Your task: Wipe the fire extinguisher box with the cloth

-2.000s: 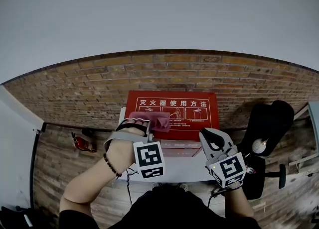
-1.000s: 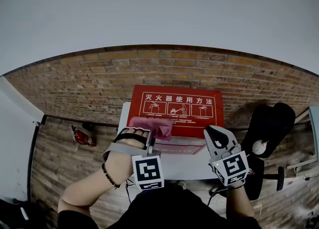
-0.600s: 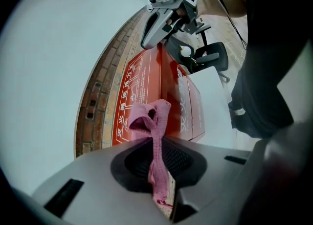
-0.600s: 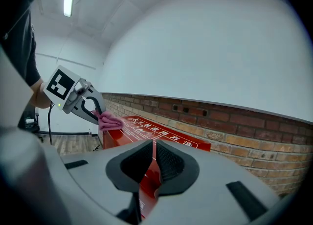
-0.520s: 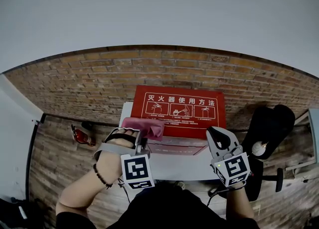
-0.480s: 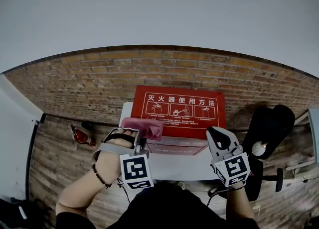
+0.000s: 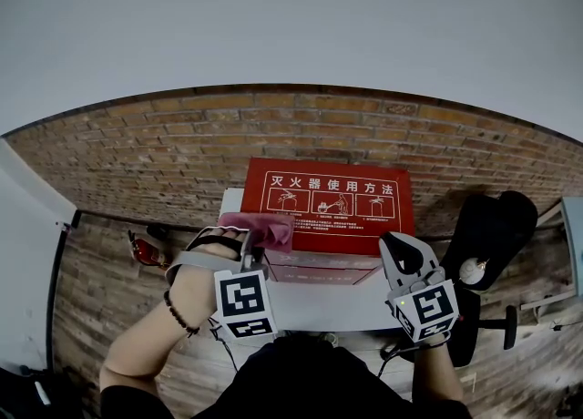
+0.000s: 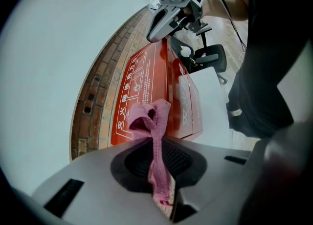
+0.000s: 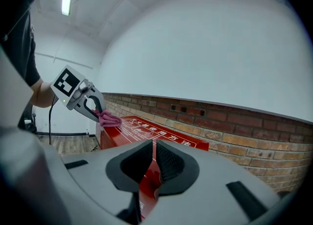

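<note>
The red fire extinguisher box [image 7: 337,209] stands against the brick wall, its white-lettered top facing up. A pink cloth [image 7: 260,229] rests on the box's front left corner, and my left gripper [image 7: 256,246] is shut on it. In the left gripper view the cloth [image 8: 152,133] runs up between the pads and bunches above them, with the box [image 8: 146,87] beyond. My right gripper [image 7: 398,246] hovers at the box's front right corner, shut with nothing in it. The right gripper view shows its jaws [image 9: 152,163] almost touching above the red lid [image 9: 146,132], with the left gripper [image 9: 85,101] and cloth [image 9: 109,118] at the far end.
The box sits on a white base [image 7: 319,306] over a wooden floor. A black office chair [image 7: 492,230] stands close at the right. A small red object [image 7: 146,250] lies on the floor at the left. The brick wall [image 7: 182,148] runs behind.
My left gripper has slid the cloth leftward along the front of the box top. The right gripper has barely moved.
</note>
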A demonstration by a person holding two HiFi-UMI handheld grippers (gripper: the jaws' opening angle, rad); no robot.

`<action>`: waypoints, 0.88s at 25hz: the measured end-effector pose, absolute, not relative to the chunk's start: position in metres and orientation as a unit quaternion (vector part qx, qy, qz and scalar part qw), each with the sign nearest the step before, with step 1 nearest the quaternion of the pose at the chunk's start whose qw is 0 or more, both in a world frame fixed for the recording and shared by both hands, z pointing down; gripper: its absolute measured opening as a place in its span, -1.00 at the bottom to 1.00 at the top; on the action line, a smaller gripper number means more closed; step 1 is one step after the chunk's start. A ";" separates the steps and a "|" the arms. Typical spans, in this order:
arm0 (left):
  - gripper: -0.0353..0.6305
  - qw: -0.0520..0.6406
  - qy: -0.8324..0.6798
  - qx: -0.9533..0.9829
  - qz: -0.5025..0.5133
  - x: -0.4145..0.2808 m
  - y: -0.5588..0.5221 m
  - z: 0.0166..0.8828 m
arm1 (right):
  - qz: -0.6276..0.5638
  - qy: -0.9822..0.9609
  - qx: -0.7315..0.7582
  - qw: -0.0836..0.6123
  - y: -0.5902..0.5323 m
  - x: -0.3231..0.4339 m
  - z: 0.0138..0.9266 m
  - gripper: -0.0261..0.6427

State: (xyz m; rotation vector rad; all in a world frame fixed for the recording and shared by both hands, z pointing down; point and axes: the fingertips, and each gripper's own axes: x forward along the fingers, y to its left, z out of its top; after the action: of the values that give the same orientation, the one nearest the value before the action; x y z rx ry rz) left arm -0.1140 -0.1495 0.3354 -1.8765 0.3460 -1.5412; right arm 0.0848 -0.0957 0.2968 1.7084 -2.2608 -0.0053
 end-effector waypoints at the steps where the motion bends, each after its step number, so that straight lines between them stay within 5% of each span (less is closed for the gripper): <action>1: -0.72 0.336 0.131 -0.721 -0.592 -0.114 -0.152 0.335 | -0.001 -0.788 0.596 0.153 -0.096 0.085 0.297 -0.81; 22: -0.72 0.332 0.131 -0.721 -0.594 -0.093 -0.218 0.331 | 0.007 -0.783 0.606 0.142 -0.099 0.088 0.298 -0.81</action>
State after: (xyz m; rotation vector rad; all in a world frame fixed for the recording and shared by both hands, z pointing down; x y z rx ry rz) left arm -0.0925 -0.2177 0.3314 -1.8845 0.3429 -1.5508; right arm 0.0885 -0.0994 0.2979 1.7477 -2.2597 0.0191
